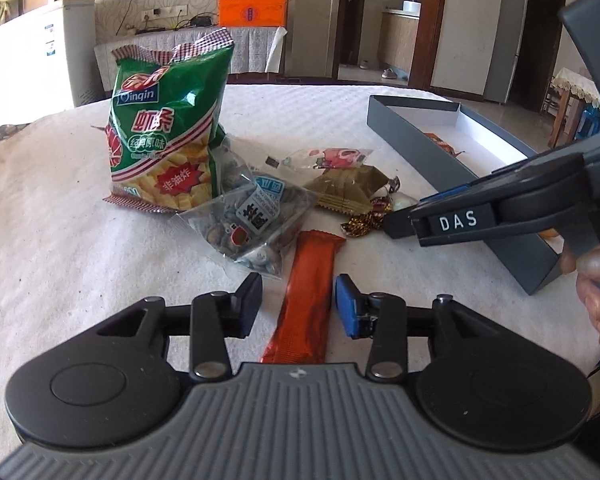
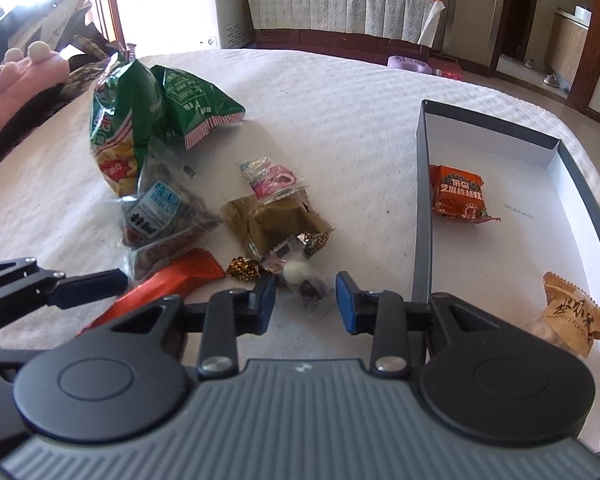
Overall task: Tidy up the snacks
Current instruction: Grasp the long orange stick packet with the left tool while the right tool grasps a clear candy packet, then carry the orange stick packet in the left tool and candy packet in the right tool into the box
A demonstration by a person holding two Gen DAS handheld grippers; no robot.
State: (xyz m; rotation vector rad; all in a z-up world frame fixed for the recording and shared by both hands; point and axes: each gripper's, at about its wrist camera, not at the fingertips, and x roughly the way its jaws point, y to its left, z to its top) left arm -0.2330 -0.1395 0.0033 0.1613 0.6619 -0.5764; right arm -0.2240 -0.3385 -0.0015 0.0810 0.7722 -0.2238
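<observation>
Snacks lie in a heap on a white bedspread [image 1: 60, 220]. A long orange bar [image 1: 310, 280] runs between the jaws of my left gripper [image 1: 298, 304]. The blue pad is close to its right edge, the dark pad stands clear of it, so the gripper is open. My right gripper [image 2: 305, 304] is open around a small clear-wrapped candy with a white ball [image 2: 298, 274], and neither pad touches it. A green chips bag [image 1: 168, 128], a clear bag of seeds [image 1: 244, 216], a brown packet [image 1: 348, 188] and a pink candy packet [image 1: 328, 158] lie behind.
A grey box [image 2: 422, 208] with a white inside lies on the right and holds an orange-brown pack [image 2: 456, 194] and a tan pack [image 2: 576, 312]. A gold-wrapped candy [image 2: 242, 268] sits by the bar. A pink plush [image 2: 32, 76] lies far left.
</observation>
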